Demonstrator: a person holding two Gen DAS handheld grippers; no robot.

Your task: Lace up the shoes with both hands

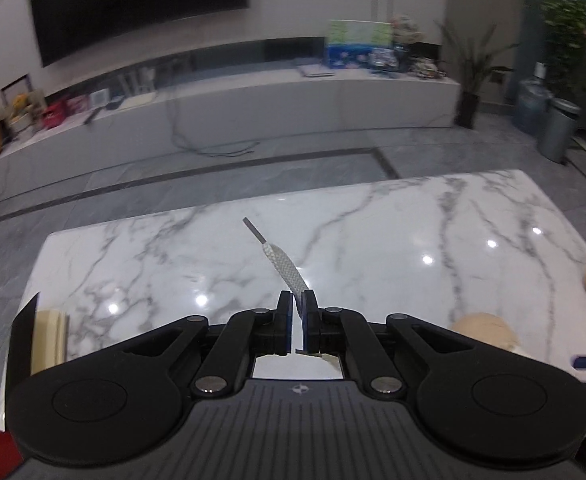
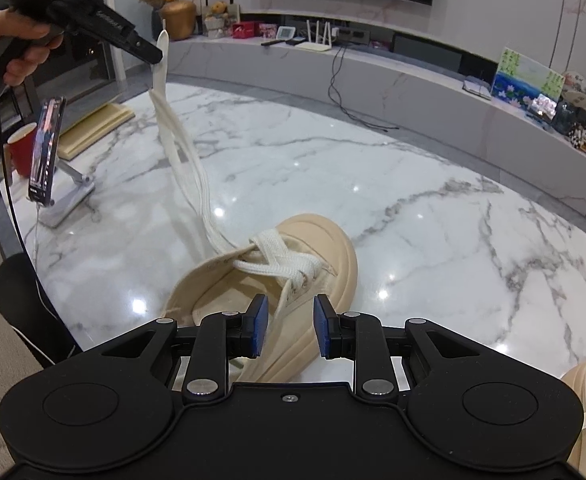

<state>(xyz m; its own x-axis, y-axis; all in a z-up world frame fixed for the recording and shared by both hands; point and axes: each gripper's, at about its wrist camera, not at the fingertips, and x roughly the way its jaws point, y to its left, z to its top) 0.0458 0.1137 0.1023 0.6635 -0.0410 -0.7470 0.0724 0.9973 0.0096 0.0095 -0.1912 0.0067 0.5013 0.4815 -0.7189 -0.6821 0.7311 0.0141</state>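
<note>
Left tongs (image 1: 298, 300) clamp the lace (image 2: 181, 148) near its tip, pulled up taut from the shoe (image 2: 293, 280) near the surface's (image 2: 433, 208) near edge. Right tongs (image 2: 289, 322) hover wide over the eyelets. Mid-lacing, I'd judge: next needs tip fed through a free eyelet.

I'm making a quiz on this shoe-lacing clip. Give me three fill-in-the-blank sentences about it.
1. The left gripper is shut on the ____.
2. The right gripper has its jaws ____.
3. The lace runs down to a beige ____ on the marble table.

Missing words: lace; open; shoe
</note>
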